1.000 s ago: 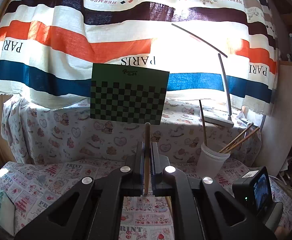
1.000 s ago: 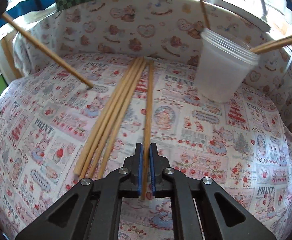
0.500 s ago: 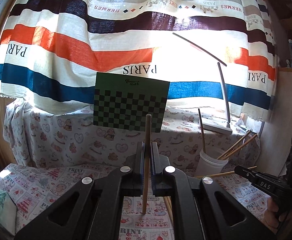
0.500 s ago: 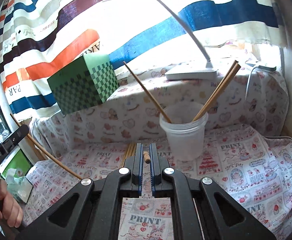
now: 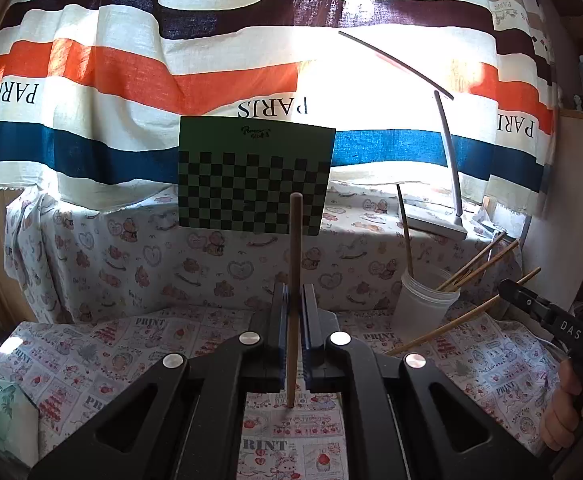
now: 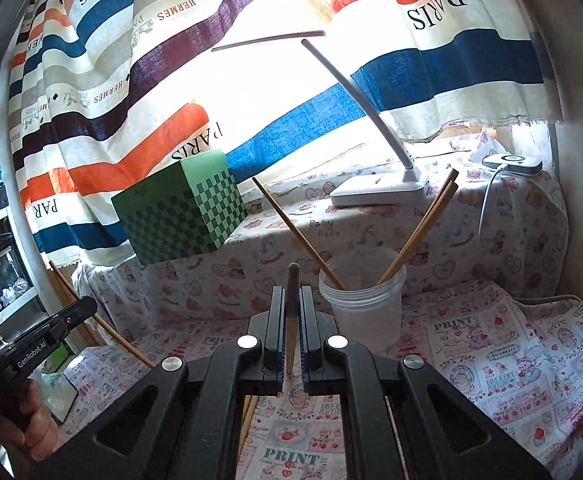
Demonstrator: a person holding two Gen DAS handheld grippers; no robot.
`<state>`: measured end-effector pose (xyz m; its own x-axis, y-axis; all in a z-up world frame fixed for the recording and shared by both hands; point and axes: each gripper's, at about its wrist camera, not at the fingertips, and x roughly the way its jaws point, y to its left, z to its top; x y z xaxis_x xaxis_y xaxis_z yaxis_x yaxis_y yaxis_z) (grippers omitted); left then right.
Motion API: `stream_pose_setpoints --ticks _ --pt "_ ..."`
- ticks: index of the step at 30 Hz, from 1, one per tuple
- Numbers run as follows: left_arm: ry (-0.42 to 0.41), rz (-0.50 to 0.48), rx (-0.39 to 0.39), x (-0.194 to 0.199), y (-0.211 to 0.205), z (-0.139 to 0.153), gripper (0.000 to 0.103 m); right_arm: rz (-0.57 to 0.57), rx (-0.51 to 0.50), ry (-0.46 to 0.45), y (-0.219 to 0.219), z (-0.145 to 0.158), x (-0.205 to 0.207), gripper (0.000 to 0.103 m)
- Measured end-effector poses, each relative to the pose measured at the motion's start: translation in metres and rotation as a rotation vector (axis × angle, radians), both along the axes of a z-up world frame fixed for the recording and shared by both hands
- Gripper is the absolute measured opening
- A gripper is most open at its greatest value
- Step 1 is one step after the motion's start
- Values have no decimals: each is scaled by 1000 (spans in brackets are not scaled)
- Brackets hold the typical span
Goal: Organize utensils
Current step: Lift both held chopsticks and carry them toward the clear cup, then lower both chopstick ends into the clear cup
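My left gripper [image 5: 294, 312] is shut on a wooden chopstick [image 5: 293, 280] held upright above the printed tablecloth. My right gripper [image 6: 292, 312] is shut on another wooden chopstick [image 6: 291, 312], raised and tilted, just left of the clear plastic cup [image 6: 363, 300]. The cup holds three chopsticks [image 6: 423, 228]. In the left wrist view the cup [image 5: 423, 300] stands at the right, with the right gripper [image 5: 547, 316] and its chopstick [image 5: 463, 316] beside it. Loose chopsticks [image 6: 247, 420] lie on the cloth under my right gripper. The left gripper [image 6: 51, 340] shows at the left of the right wrist view.
A green checkered box [image 5: 251, 180] and a white desk lamp [image 5: 435, 224] stand on the cloth-covered ledge behind the table. A striped curtain [image 5: 171, 80] hangs behind. A white charger puck [image 6: 511, 162] lies on the ledge at right. The table is walled by the ledge at the back.
My right gripper lifted its chopstick off the table, swung upward and now sits close to the cup. My left gripper rose a little with its chopstick still held.
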<state>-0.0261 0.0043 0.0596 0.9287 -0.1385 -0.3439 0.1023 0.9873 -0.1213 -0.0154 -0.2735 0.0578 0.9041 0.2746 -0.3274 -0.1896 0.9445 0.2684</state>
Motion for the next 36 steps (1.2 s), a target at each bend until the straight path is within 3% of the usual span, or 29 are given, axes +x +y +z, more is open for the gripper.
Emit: stream_pose_setpoints --ticks 9,14,21,26,30,36 --pt "54 9 2 10 1 -7 5 9 13 51 1 -9 9 7" --pt "56 1 -39 11 6 -8 5 18 34 -63 -11 13 -13 6" --pt "41 -4 3 10 0 -8 5 9 5 -74 -11 18 -16 7" --pt "33 5 73 8 -11 -7 5 65 25 -29 -8 12 -8 7" --pt "46 -13 56 8 -9 -6 5 74 17 12 -7 8 -1 7" --pt "-42 -37 27 0 -3 2 5 62 34 -24 -10 11 -8 7"
